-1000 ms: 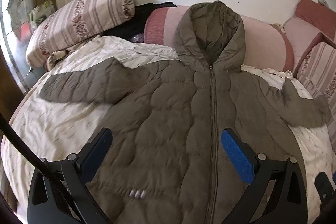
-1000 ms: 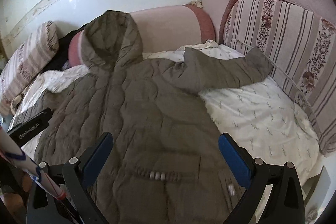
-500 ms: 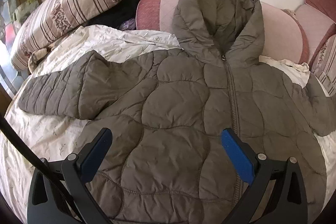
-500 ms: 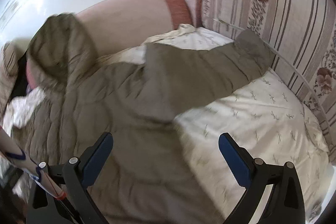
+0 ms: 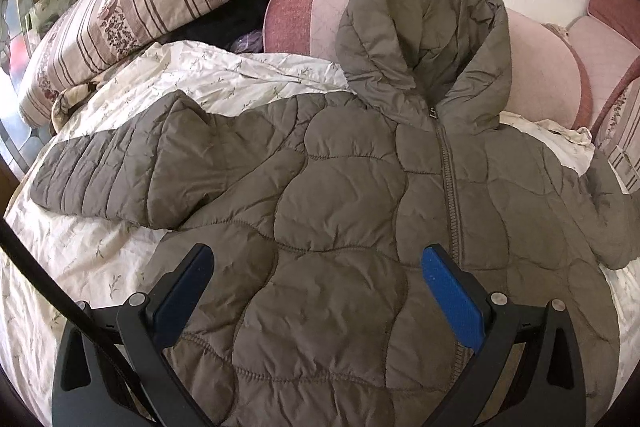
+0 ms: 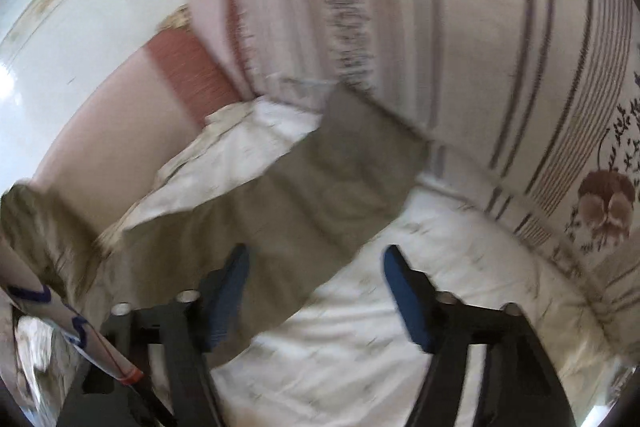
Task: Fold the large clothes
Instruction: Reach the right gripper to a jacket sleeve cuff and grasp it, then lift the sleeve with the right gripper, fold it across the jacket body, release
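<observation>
An olive quilted hooded jacket (image 5: 344, 195) lies zipped and face up on the bed, with its hood against the pink cushions and both sleeves spread out. My left gripper (image 5: 316, 263) hovers open over the jacket's left chest, nothing between its blue pads. In the blurred right wrist view my right gripper (image 6: 316, 267) hangs over the jacket's right sleeve (image 6: 288, 203). Its jaws are closing, the sleeve's lower edge lies between them, and the pads do not press on it.
The jacket rests on a cream floral sheet (image 5: 100, 259). A striped floral bolster (image 5: 124, 11) and dark clothes (image 5: 248, 7) lie at the back left, pink cushions (image 5: 540, 79) behind the hood. A striped floral backrest (image 6: 500, 67) rises just past the right sleeve's cuff.
My left gripper came forward and lower over the jacket, then held still. My right gripper swung right to the sleeve, rolled, and its jaws narrowed.
</observation>
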Available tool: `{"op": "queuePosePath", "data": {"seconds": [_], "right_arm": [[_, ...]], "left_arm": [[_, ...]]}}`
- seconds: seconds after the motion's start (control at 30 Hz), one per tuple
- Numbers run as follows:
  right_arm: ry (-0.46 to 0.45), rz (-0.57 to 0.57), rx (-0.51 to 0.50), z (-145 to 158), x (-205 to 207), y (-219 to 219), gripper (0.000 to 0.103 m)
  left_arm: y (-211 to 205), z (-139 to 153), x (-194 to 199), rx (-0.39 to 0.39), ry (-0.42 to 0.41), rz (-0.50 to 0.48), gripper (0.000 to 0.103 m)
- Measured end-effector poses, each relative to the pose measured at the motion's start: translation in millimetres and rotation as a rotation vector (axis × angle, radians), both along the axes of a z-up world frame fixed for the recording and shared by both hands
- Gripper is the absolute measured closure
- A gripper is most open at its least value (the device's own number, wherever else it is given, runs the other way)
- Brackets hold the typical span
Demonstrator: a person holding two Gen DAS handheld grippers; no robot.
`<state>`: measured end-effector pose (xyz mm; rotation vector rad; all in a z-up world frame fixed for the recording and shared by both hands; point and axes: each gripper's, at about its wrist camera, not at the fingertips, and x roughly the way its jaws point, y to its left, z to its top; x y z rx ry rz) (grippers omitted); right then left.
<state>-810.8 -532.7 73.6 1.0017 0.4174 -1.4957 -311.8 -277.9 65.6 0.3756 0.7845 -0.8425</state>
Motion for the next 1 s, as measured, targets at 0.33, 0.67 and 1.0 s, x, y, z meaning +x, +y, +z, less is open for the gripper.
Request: {"op": "queuePosePath", "data": {"seconds": [0.33,0.67,1.0], "right_arm": [[-0.053,-0.099,-0.003,-37.5,-54.2,-45.4,0.049],[0.009,-0.128,0.01,-59.1,-58.8,-80.9,0.081],[0.069,-0.17,-0.195,36.5,-59.0,-17.9,0.088]], "left_arm": [[-5.6,-11.3,2.1,0.031,-0.014,0.007,0.0],[-12.5,-20.8,-4.8,0.066,-0.055,-0.008,0.0],[-3.3,-13.1,-3.7,0.043,-0.041,-0.002,0.0]]}}
